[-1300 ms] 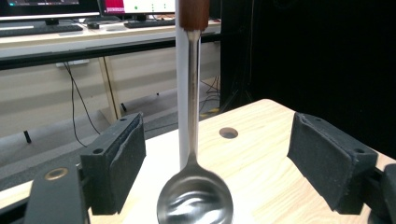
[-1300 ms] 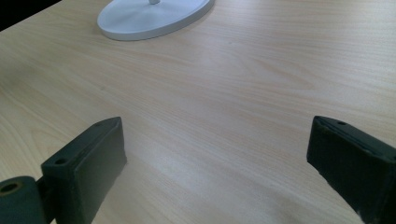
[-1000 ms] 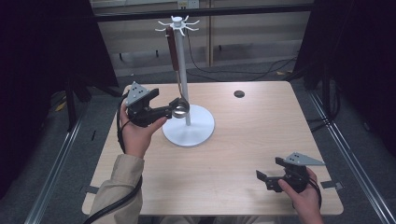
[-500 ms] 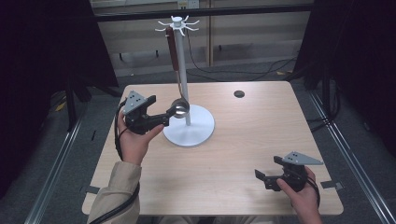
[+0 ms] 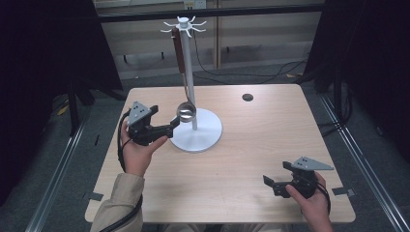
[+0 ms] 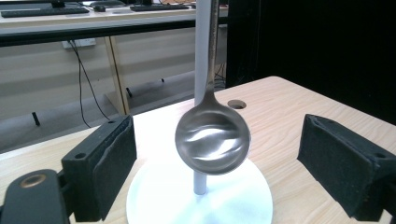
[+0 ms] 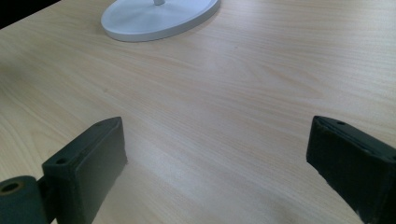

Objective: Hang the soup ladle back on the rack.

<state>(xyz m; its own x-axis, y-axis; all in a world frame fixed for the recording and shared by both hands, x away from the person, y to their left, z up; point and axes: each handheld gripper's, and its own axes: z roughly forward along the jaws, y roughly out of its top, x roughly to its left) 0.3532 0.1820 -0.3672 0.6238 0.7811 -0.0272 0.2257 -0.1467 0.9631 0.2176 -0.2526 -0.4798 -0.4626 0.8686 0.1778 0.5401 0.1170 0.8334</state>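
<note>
While the ladle (image 5: 185,112) hangs by its brown handle from a hook at the top of the white stand (image 5: 189,87), its bowl beside the pole and just above the round base, the item counts as not yet taken.

Left hand-held gripper (image 5: 175,124): raised off the bench (image 5: 270,140), pointed at the ladle bowl, jaws spread wide. In the left gripper view the bowl (image 6: 213,137) sits between the two black pads (image 6: 114,168), touching neither; nothing is gripped.

Right hand-held gripper (image 5: 271,185): low over the near right part of the bench, well apart from the stand, jaws wide apart and empty. Its own view looks across bare wood towards the stand base (image 7: 159,16).

Progress, as judged: the approach looks nearly made. The closing on the ladle and the lifting off the hook remain, and whatever is to follow them.

Other: small dark round hole (image 5: 247,97) in the far bench top.

Markings: no brand, label or writing readable on ladle, stand, grippers or bench.
</note>
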